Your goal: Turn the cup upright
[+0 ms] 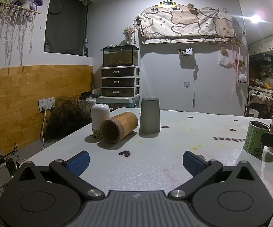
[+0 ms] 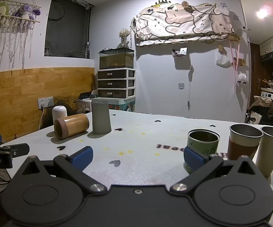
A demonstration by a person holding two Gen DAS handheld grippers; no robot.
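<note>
Nothing is yet being flipped: the bamboo cup is lying on its side on the far left of the counter, beside an inverted grey cup. Both grippers' fingers are being held released, grasping nothing.

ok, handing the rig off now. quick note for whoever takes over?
Left gripper: open, empty, low over the white table.
Right gripper: open, empty, beside the upright green tin can.
Far left corner: bamboo cylinder cup lying on its side, grey plastic cup mouth down, white rounded cup also looks inverted.
Done: steel cups at right stand upright.
Left: flip those three; none grasped yet.
</note>
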